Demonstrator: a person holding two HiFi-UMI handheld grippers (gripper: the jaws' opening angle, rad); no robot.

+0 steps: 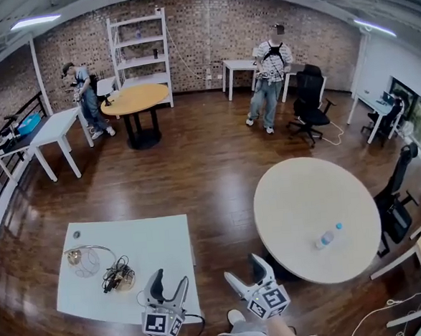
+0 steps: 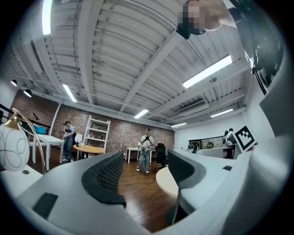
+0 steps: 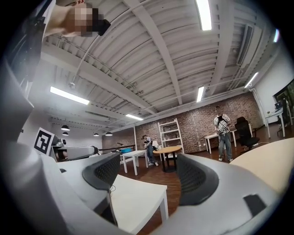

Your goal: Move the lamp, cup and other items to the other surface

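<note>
Head view shows a big room with a dark wood floor (image 1: 196,172) and a brick back wall (image 1: 193,28), two people standing at the far end. There's a white square table (image 1: 151,240) at lower left and a round cream table (image 1: 306,200) to its right. Only container I can pick out is a clear bottle (image 1: 329,236) with a blue cap lying on the round one; can't tell what's in it. The lamp (image 1: 84,260) sits near the square table's left edge beside a cable tangle (image 1: 117,276). The left gripper (image 1: 169,278) is over that table's near right corner, jaws wide, empty, lamp off to its left. The right gripper (image 1: 246,269) is between the tables, also wide and empty.
</note>
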